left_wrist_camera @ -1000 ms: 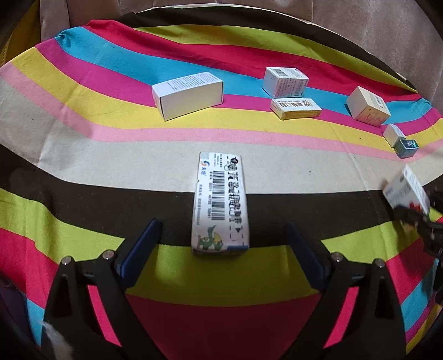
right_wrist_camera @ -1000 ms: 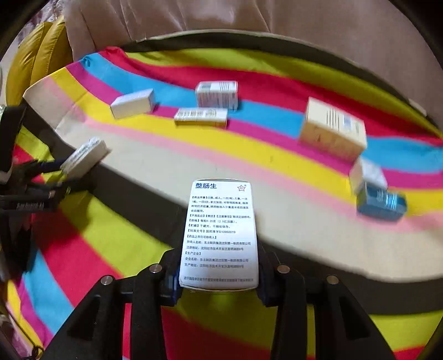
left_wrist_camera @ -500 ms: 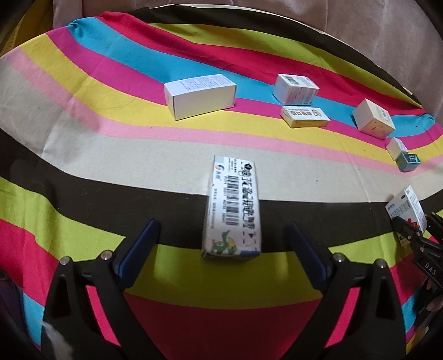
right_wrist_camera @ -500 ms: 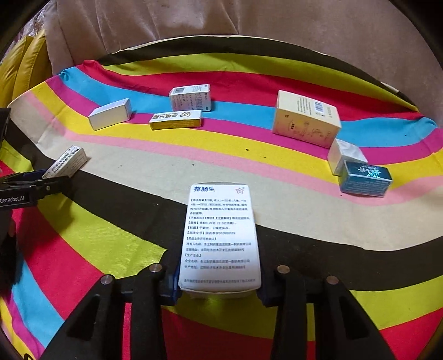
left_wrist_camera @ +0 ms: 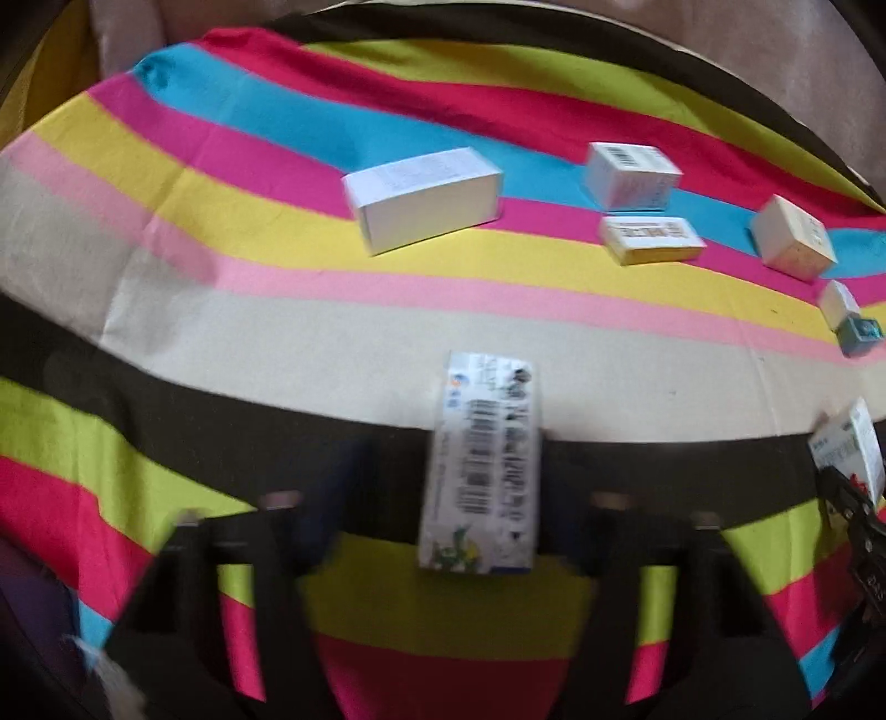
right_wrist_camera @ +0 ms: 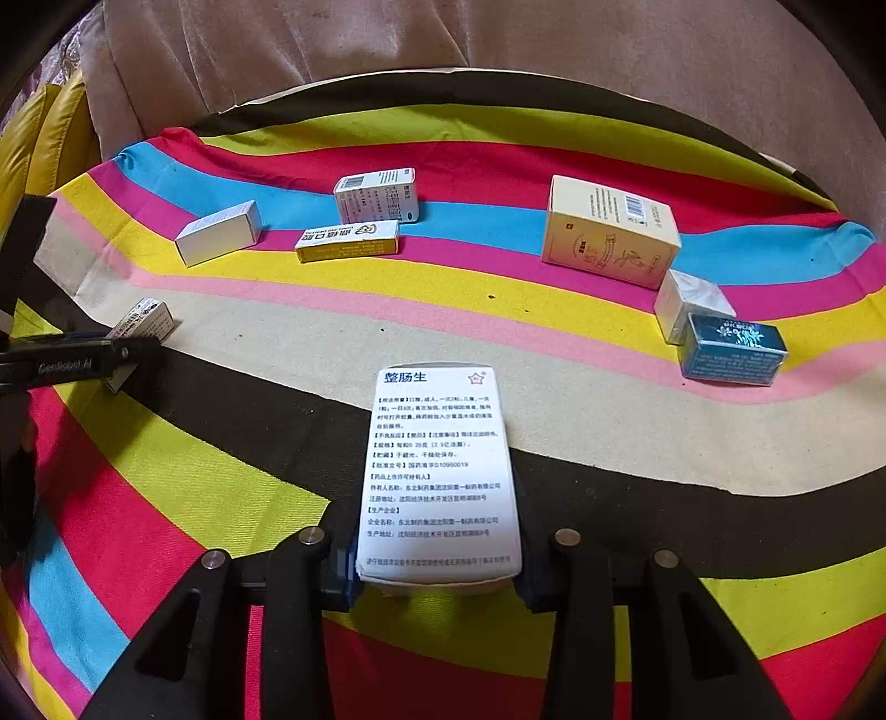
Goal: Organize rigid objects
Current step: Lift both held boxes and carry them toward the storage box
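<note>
My right gripper (right_wrist_camera: 437, 565) is shut on a white medicine box with Chinese print (right_wrist_camera: 437, 471) and holds it above the striped cloth. My left gripper (left_wrist_camera: 448, 509) is blurred; its jaws stand partly closed around a white barcode box (left_wrist_camera: 482, 465), with a gap on the left side and the right jaw close against it. The barcode box also shows in the right wrist view (right_wrist_camera: 141, 321), beside the left gripper's fingers (right_wrist_camera: 83, 357). The right gripper's box shows at the right edge of the left wrist view (left_wrist_camera: 847, 448).
On the striped cloth (right_wrist_camera: 277, 443) lie a plain white box (right_wrist_camera: 219, 232), a barcode box (right_wrist_camera: 376, 194), a yellow flat box (right_wrist_camera: 349, 241), a large cream box (right_wrist_camera: 609, 230), a small white box (right_wrist_camera: 692, 302) and a blue box (right_wrist_camera: 733, 349). A beige cushion (right_wrist_camera: 498, 44) lies behind.
The left gripper's jaws have come in toward the barcode box, and the view has blurred with motion. The right gripper holds its box as before, moved slightly forward.
</note>
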Demonstrator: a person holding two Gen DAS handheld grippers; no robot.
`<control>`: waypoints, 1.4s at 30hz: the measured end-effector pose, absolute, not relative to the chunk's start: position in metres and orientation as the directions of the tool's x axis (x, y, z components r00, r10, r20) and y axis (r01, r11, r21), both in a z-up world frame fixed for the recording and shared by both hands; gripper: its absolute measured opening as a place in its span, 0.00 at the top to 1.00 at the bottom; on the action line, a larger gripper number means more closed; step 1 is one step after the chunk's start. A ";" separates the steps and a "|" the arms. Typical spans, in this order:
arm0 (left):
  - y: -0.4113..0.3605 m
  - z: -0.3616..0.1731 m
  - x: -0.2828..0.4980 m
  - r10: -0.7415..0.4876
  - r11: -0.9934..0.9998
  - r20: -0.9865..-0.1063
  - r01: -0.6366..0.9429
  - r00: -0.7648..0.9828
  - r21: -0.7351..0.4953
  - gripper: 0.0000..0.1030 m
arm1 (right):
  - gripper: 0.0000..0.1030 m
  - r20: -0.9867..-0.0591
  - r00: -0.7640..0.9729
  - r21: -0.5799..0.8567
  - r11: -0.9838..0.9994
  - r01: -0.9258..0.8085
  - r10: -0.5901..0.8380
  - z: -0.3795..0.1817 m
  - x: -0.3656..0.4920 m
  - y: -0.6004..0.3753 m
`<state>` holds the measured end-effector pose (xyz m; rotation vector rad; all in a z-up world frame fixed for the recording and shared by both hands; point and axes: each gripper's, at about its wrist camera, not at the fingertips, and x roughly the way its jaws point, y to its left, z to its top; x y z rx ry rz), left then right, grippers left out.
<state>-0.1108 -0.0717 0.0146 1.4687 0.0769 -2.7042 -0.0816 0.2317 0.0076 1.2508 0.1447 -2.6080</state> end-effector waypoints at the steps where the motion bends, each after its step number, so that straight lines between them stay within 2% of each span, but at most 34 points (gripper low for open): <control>1: -0.070 0.015 -0.109 -0.031 -0.997 -0.841 0.071 -0.540 -0.009 0.64 | 0.60 -0.778 -0.603 0.017 -0.965 0.261 -0.177 0.008 -0.081 0.232; 16: -0.087 0.018 -0.005 -0.062 -0.984 -0.767 0.168 -0.639 -0.061 0.64 | 0.60 -0.778 -0.602 0.023 -0.965 0.261 -0.182 0.008 -0.082 0.233; 26: -0.081 0.012 -0.010 -0.025 -0.990 -0.770 0.121 -0.637 -0.068 0.64 | 0.60 -0.776 -0.603 0.033 -0.967 0.254 -0.185 0.008 -0.083 0.235; 33: -0.075 0.011 -0.011 -0.054 -0.992 -0.775 0.123 -0.630 -0.031 0.64 | 0.60 -0.777 -0.615 -0.007 -0.975 0.220 -0.133 0.007 -0.080 0.229; 39: -0.072 0.011 -0.012 -0.068 -0.993 -0.775 0.122 -0.628 -0.011 0.64 | 0.60 -0.786 -0.611 0.018 -0.992 0.124 -0.091 0.008 -0.051 0.221; 42: -0.071 0.011 -0.011 -0.072 -0.992 -0.775 0.123 -0.627 -0.008 0.64 | 0.61 -0.788 -0.604 0.086 -0.993 0.087 -0.121 0.009 -0.030 0.218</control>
